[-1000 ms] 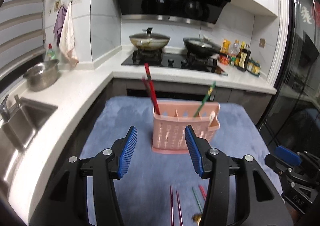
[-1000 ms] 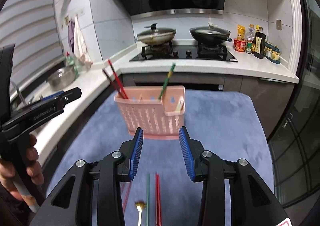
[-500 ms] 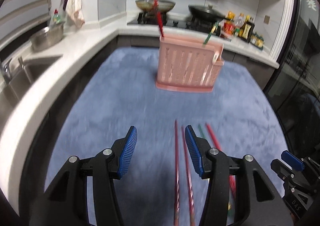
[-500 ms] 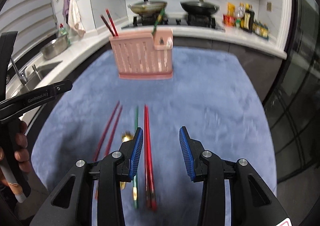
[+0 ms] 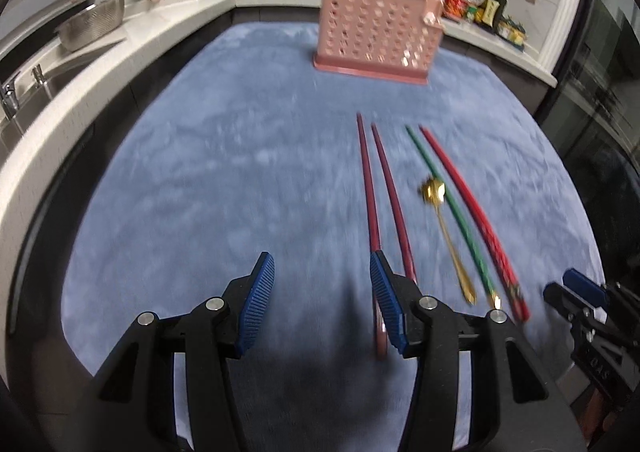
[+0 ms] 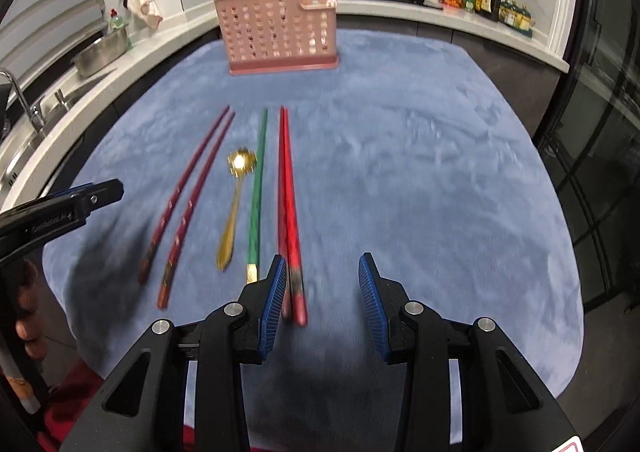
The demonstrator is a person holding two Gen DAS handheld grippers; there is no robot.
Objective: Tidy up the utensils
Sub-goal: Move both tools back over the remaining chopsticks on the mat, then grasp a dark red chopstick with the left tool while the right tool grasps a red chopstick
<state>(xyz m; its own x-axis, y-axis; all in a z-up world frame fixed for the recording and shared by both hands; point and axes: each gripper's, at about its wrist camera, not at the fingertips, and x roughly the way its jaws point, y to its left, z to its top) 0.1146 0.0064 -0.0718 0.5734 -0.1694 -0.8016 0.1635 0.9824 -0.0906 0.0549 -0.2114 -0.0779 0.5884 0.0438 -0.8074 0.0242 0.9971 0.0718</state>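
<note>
- Left wrist view: the left gripper hangs low over the blue mat that covers the tabletop, its jaws spread wide with nothing between them.
- Just past its right-hand fingertip, at about 1 o'clock, lies the dark red chopstick pair; their near ends slip behind that finger, so I cannot tell whether they touch it.
- Farther toward 2 o'clock lie a gold spoon, a green chopstick and a bright red chopstick pair, side by side.
- All of them run lengthwise away from the camera, thin tips toward the pink utensil holder at 12 o'clock on the far side of the mat.
- Right wrist view: the right gripper is equally wide open and empty, and the bright red pair's thick ends lie just inside its left-hand finger.
- The holder already has dark red chopsticks and a green one standing in it.
- My judgement: each gripper is nearest its own pair, left to the dark red, right to the bright red, and each needs only a small sideways shift to straddle the sticks across their long axis before closing.
- The spoon and green chopstick sit between the two grippers, somewhat nearer the right one.
</note>
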